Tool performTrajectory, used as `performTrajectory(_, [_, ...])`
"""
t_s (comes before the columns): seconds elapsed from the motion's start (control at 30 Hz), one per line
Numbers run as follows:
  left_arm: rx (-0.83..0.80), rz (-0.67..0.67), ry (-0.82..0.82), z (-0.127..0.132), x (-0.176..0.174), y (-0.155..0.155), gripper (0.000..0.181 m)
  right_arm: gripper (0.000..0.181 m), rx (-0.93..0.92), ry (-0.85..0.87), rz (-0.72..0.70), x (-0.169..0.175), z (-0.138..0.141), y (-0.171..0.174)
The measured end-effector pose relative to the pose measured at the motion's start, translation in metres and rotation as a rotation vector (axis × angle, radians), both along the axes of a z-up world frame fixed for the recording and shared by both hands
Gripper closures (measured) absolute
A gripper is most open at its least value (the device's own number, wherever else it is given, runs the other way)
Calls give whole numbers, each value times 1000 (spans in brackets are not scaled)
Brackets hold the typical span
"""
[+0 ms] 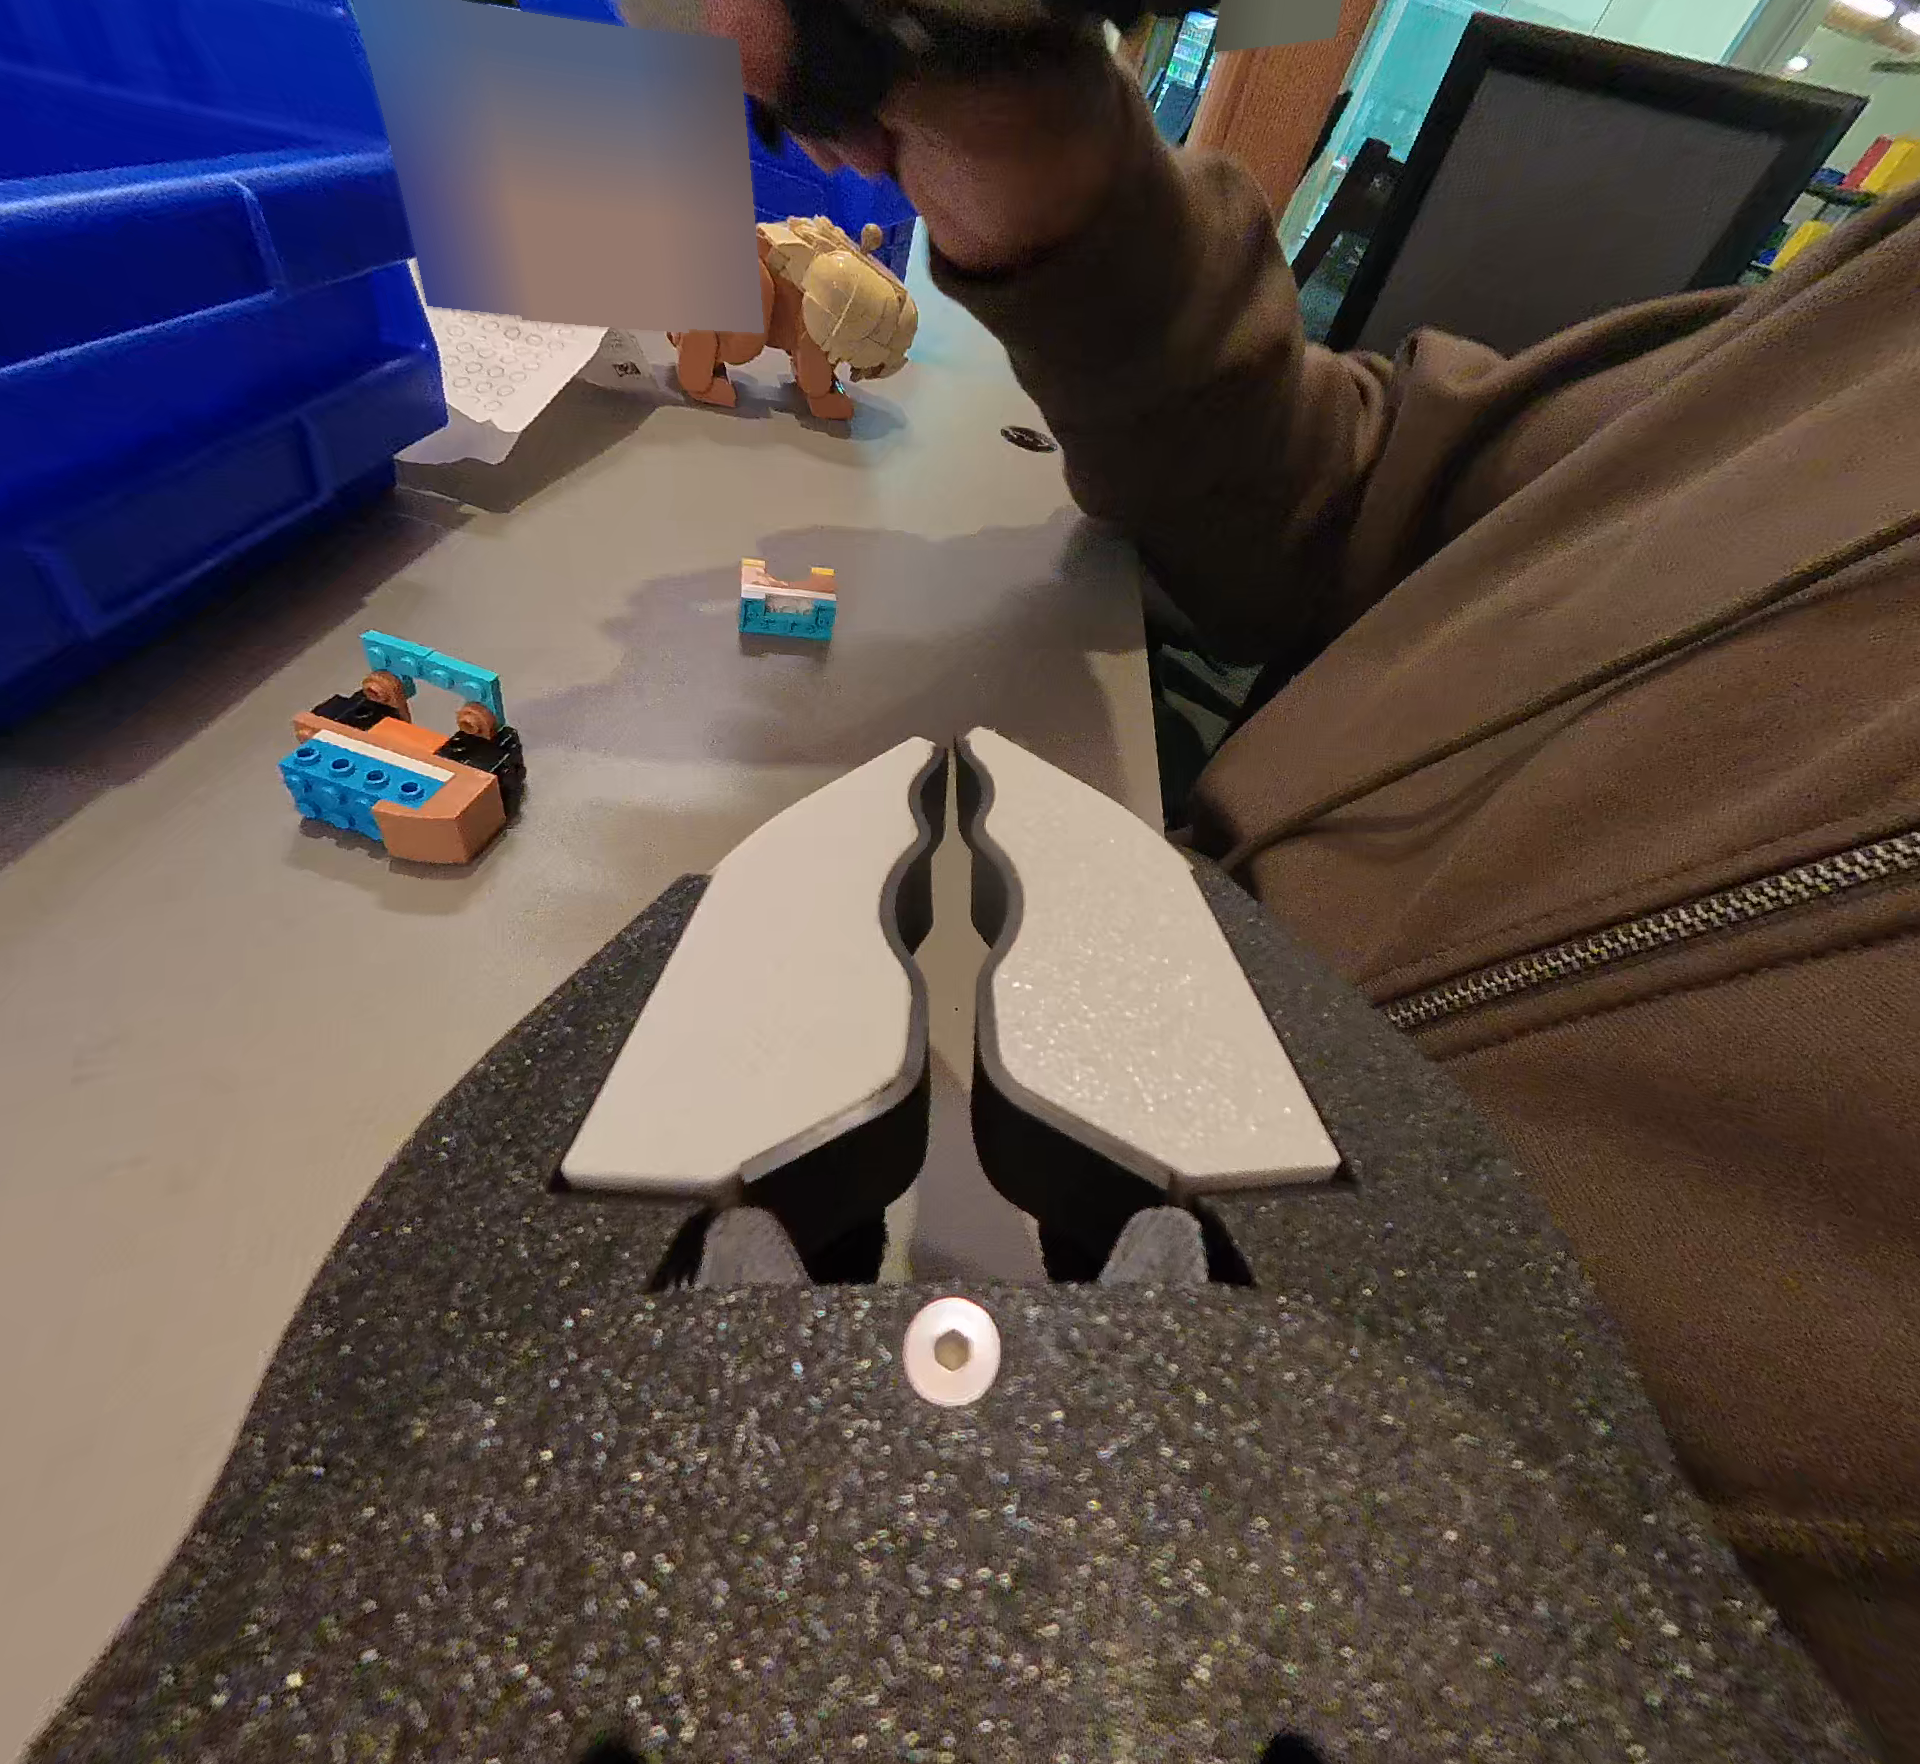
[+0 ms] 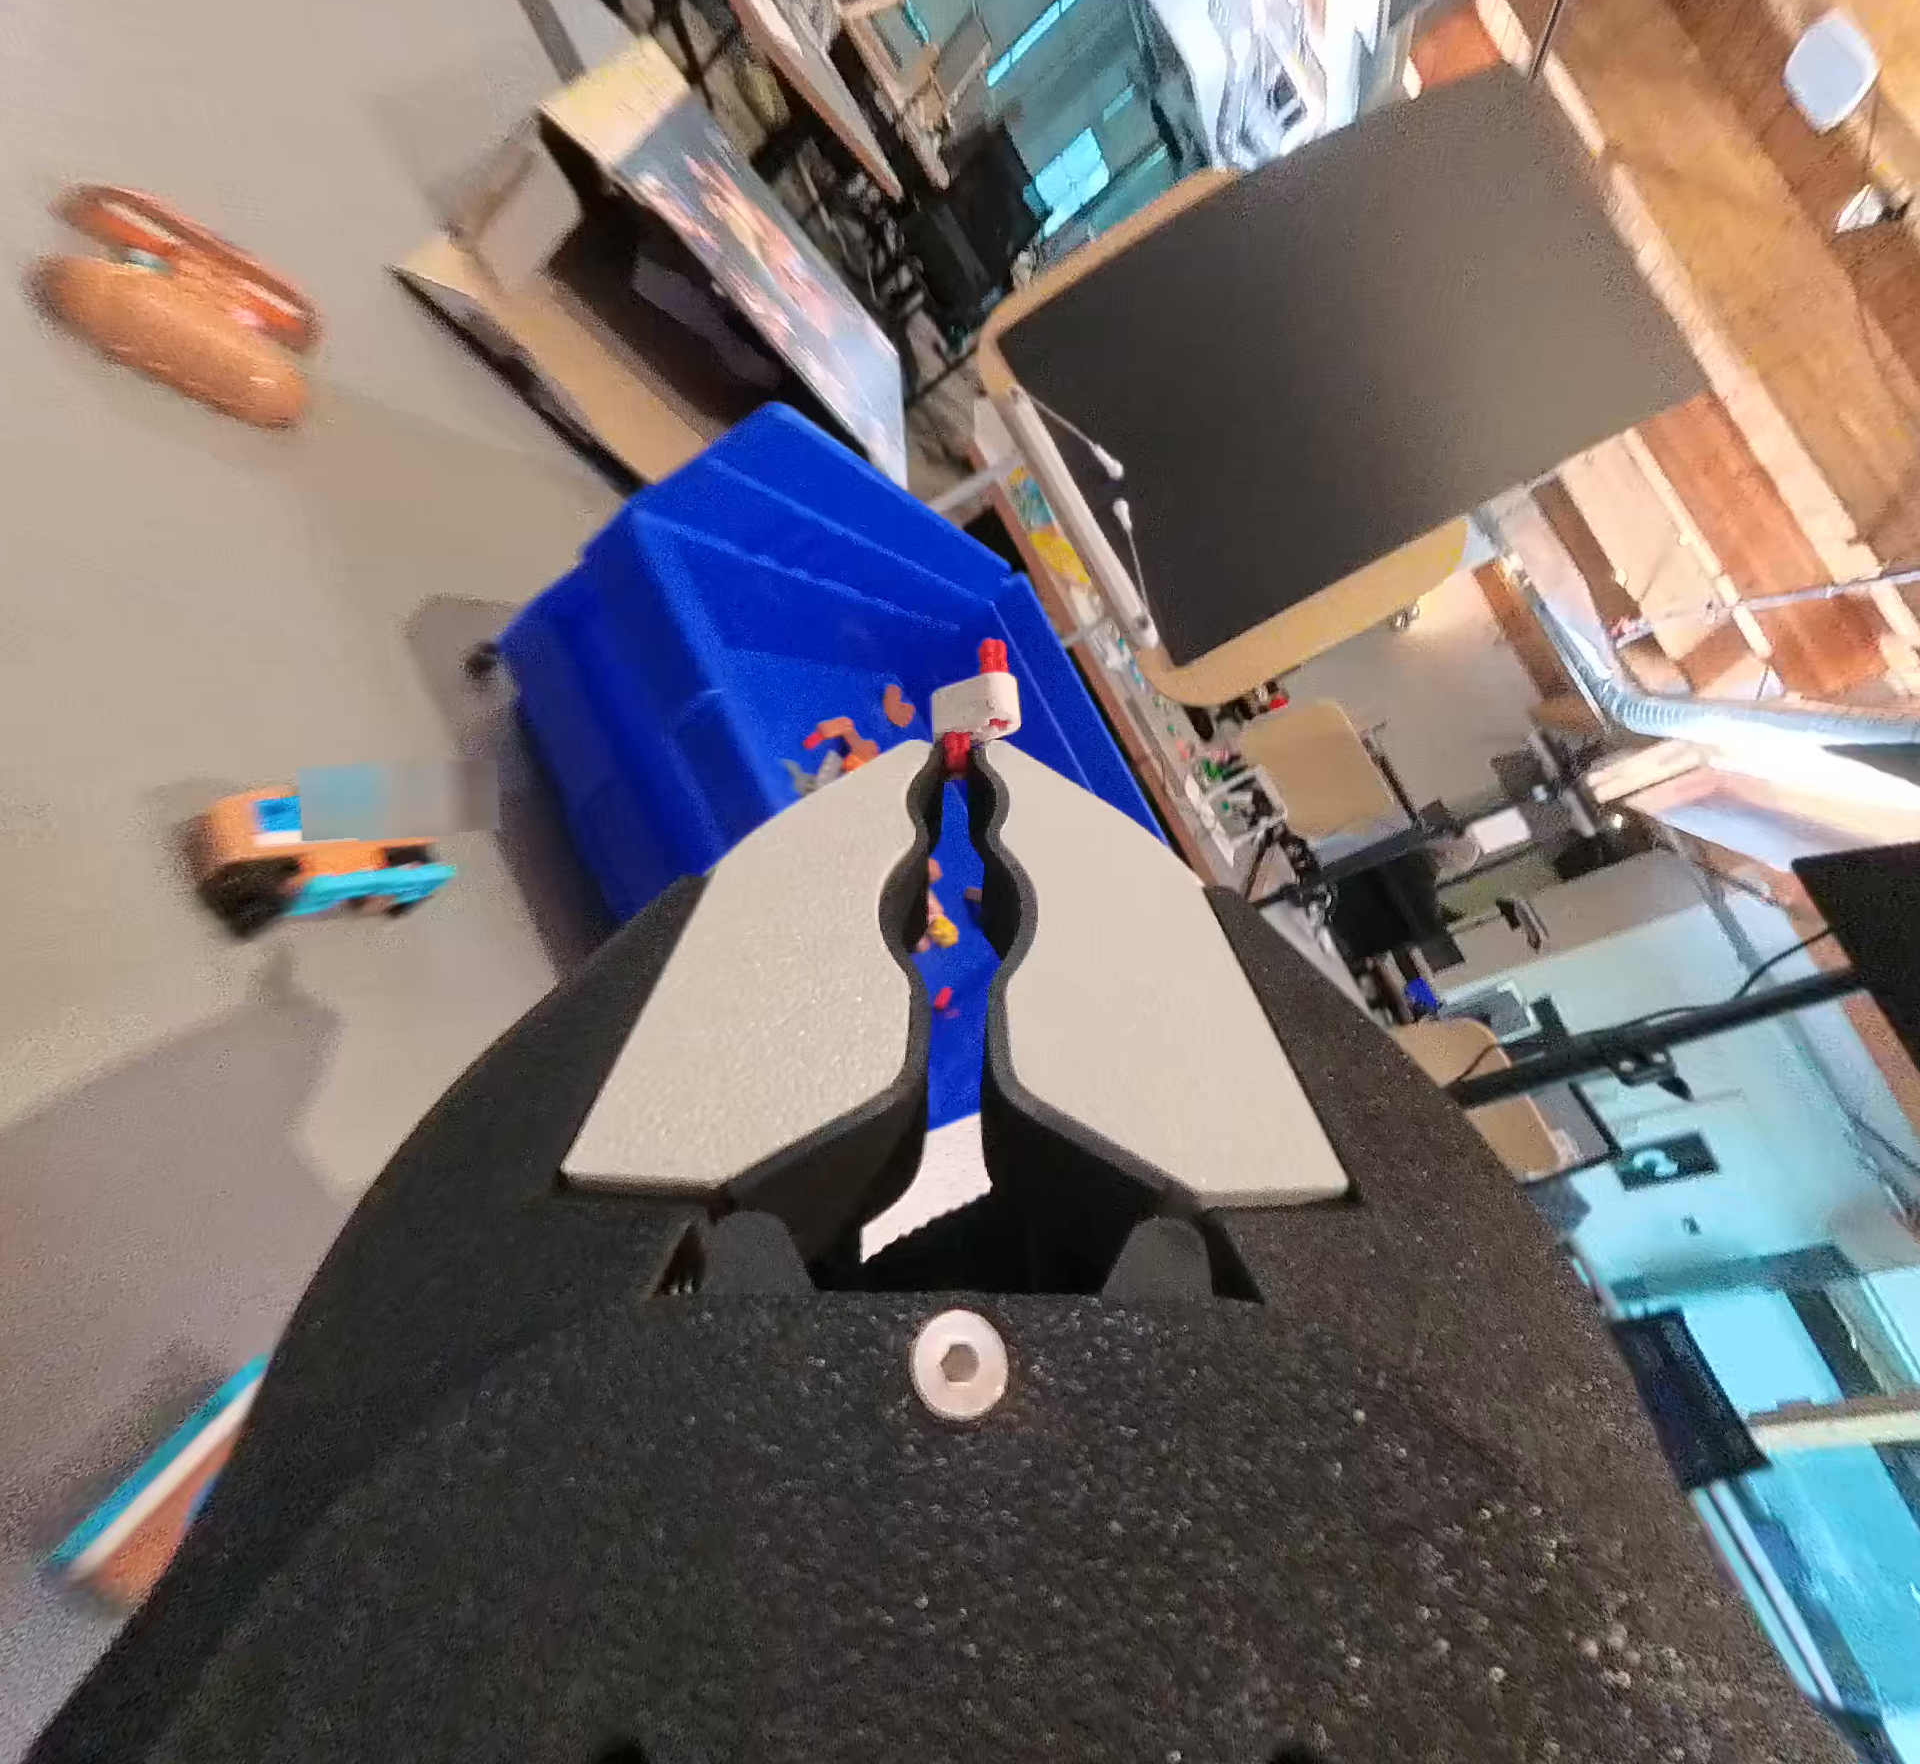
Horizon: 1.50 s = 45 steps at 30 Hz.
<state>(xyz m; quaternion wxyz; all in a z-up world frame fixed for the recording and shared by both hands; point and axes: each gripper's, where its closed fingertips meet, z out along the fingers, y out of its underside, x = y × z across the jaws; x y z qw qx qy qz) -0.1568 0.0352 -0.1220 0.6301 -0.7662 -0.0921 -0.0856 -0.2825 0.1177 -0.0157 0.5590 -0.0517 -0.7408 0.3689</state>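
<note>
Right wrist view: our right gripper (image 2: 961,746) pinches a small red-and-white brick piece (image 2: 977,701) over the blue bin (image 2: 727,571) — our left gripper (image 1: 951,746) (pressed together, empty) hangs above the grey table (image 1: 208,1039).

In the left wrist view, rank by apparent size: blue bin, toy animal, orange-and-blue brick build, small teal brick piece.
1. blue bin, though nearest the camera
2. toy animal and orange-and-blue brick build: look alike, animal farther, unranked
3. small teal brick piece
</note>
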Motion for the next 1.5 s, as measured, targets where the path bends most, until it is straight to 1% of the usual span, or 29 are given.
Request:
performTrajectory(0.03, [5,0,6,1,0,-1,180,177,4,-19,-21,-16,5,1])
performTrajectory(0.1, [31,0,8,5,1,-3,180,177,13,-64,-55,-46,6,1])
performTrajectory(0.2, [89,-2,-22,12,-1,-8,180,177,15,-104,-107,-80,-9,5])
performTrajectory(0.27, [128,-2,-47,17,-2,-12,180,176,-11,-108,-126,-88,-20,6])
performTrajectory(0.33, [156,-4,-58,20,-3,-15,180,177,-17,-109,-117,-86,-29,6])
performTrajectory(0.43, [158,-5,-50,19,-2,-17,180,177,-8,-63,-105,-81,-30,6])
performTrajectory(0.53, [150,-2,-31,17,0,-15,180,177,-13,-79,-81,-78,-36,4])
performTrajectory(0.63, [159,4,-29,18,0,-14,180,177,9,-78,-88,-79,-42,4])
performTrajectory(0.97, [160,4,-26,18,2,-14,181,177,-9,-78,-74,-79,-44,10])
performTrajectory(1.27, [162,5,-18,19,3,-15,180,173,8,-58,-76,-78,-45,10])
performTrajectory(1.4, [169,9,-14,20,2,-16,180,173,-4,-25,-55,-69,-39,12])
performTrajectory(1.5, [173,14,-17,20,1,-17,180,172,-21,-46,-13,-54,-42,14])
